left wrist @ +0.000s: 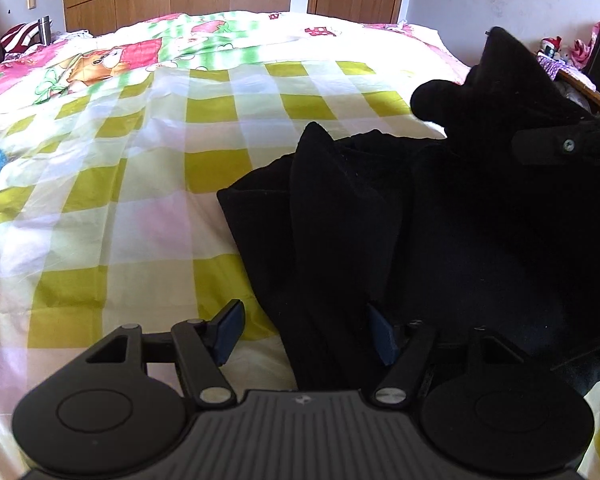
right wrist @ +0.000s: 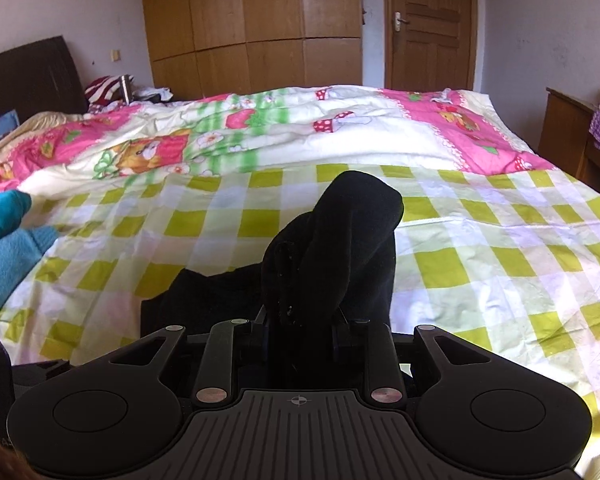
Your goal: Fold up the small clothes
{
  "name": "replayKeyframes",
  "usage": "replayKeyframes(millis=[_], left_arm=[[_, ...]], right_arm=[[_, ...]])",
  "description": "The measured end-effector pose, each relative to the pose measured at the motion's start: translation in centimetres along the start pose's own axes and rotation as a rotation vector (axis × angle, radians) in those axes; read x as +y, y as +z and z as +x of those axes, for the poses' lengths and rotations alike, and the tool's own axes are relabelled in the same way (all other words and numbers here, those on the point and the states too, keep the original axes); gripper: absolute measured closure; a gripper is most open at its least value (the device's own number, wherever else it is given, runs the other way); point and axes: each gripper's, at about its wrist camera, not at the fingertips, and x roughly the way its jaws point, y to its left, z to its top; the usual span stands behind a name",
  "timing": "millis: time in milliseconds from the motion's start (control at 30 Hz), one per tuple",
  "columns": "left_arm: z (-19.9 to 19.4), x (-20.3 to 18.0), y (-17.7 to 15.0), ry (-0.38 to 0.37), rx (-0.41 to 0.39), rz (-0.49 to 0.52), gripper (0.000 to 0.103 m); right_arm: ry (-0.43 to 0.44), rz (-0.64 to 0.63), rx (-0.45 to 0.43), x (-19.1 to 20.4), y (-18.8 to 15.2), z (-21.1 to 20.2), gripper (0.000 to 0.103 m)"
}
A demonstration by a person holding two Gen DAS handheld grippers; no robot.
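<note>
1 black garment [left wrist: 440,216] spread on the near right of the checkered bedsheet [left wrist: 148,200]. Left gripper [left wrist: 306,334] wide open, 1 fold of cloth between the 2 fingers. Right gripper [right wrist: 300,322] clamped on a raised bunch of that garment [right wrist: 332,248]. 1 blue fleece item [right wrist: 8,248] far left.

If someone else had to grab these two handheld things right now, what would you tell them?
Right gripper: shut on a bunched end of the black garment, lifted off the bed.
Left gripper: open, fingers either side of the garment's near edge, not yet gripping.
The rest of the garment lies crumpled on the checked sheet. Blue cloth lies farther left.
Done: no neat fold visible.
Left: grip, spread flat, fold.
</note>
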Motion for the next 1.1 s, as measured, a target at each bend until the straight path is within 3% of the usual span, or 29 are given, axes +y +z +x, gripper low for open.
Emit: replayKeyframes(millis=[133, 433, 667, 833, 1000, 1100], left_arm=[[0.3, 0.1, -0.4, -0.006, 0.001, 0.001, 0.022], [0.3, 0.9, -0.6, -0.038, 0.003, -0.025, 0.022], [-1.6, 3.3, -1.0, -0.066, -0.013, -0.147, 0.023], [-2.0, 3.2, -1.5, -0.020, -0.022, -0.121, 0.023], [-3.8, 4.6, -2.0, -0.061, -0.040, -0.177, 0.023], [-5.2, 5.7, -2.4, -0.018, -0.062, -0.224, 0.025]], right_arm=[[-0.007, -0.118, -0.008, 3.5, -0.8, 0.6, 0.078], [0.072, -0.257, -0.009, 8.2, -2.6, 0.4, 0.080], [0.133, -0.200, 0.001, 9.1, -2.2, 0.9, 0.081], [0.178, -0.173, 0.066, 9.3, -3.4, 3.3, 0.080], [0.208, -0.154, 0.066, 9.1, -3.7, 3.8, 0.079], [0.292, -0.107, 0.107, 8.3, -3.6, 4.1, 0.074]])
